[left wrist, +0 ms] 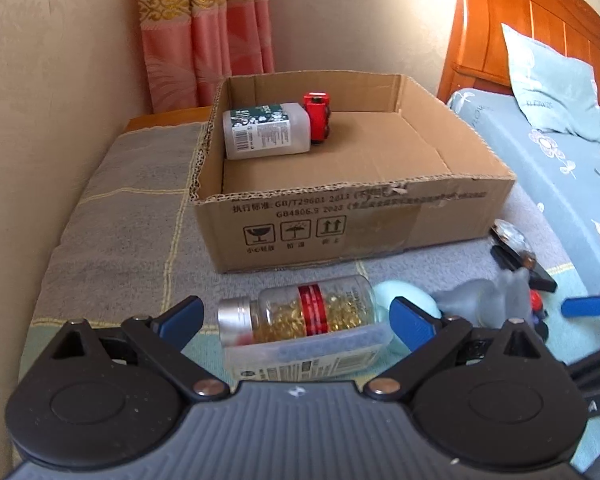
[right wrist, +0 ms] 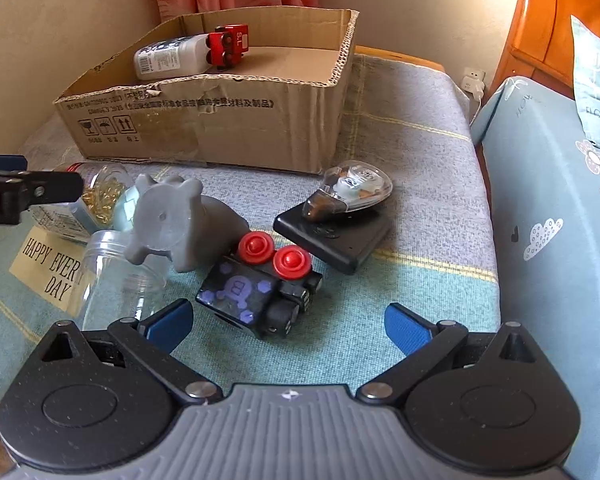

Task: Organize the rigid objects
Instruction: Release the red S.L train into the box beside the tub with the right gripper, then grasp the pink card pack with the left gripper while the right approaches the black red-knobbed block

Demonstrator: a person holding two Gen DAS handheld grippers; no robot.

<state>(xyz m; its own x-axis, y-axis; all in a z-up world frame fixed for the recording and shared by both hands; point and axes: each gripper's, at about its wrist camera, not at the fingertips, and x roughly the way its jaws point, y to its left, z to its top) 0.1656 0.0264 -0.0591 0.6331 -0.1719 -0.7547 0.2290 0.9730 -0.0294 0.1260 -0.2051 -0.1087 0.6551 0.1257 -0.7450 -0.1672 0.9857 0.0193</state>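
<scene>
L tool [left wrist: 296, 320] wide over capsule bottle [left wrist: 300, 312], R tool [right wrist: 288, 322] wide too; center on bottle body before closing, then drop in box [left wrist: 340, 220].

Capsule bottle [left wrist: 300, 312] lies sideways (silver-capped).

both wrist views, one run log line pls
left gripper: open at capsule bottle | right gripper: open near black toy | cardboard box: two items
</scene>
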